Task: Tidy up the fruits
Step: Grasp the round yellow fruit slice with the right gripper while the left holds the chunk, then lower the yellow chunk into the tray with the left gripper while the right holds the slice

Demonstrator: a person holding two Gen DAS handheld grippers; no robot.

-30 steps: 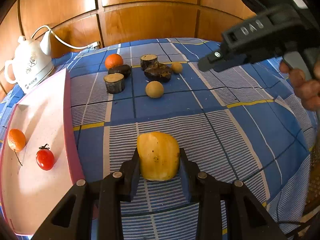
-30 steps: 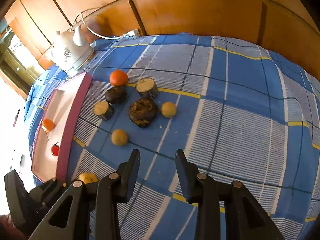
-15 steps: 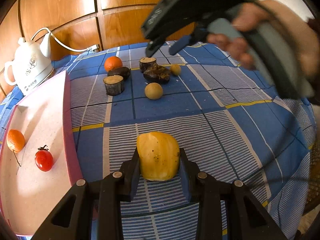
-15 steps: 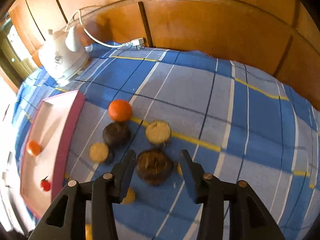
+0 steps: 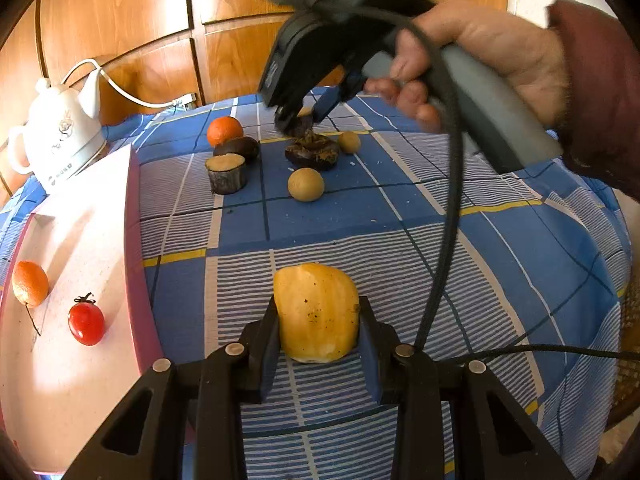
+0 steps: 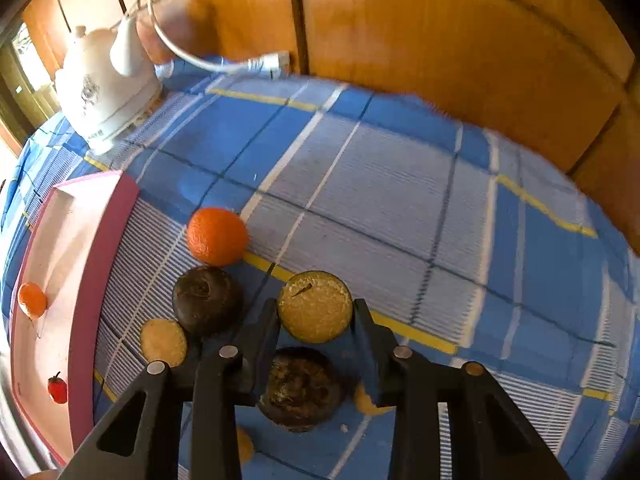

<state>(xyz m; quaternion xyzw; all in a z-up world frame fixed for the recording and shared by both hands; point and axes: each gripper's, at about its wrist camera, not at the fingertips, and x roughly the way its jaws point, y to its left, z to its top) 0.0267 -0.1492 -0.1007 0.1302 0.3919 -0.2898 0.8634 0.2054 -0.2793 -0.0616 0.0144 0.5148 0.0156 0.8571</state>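
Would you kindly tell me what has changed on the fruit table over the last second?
The right hand-held gripper swung in from the table's right side, over the fruit cluster, and down around the tan-topped round cut piece; its jaws are closing on it. The left hand-held gripper stayed shut on the yellow peeled fruit. The pink tray, its cherry tomato and the other fruits did not move.

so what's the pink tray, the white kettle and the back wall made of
Pink tray: likely plastic or melamine, matte with faint speckles and a molded raised rim. White kettle: looks like glazed ceramic, glossy with a printed motif, though coated plastic is possible. Back wall: wood or wood-veneer panels, with visible grain and a shiny varnish that reflects light.
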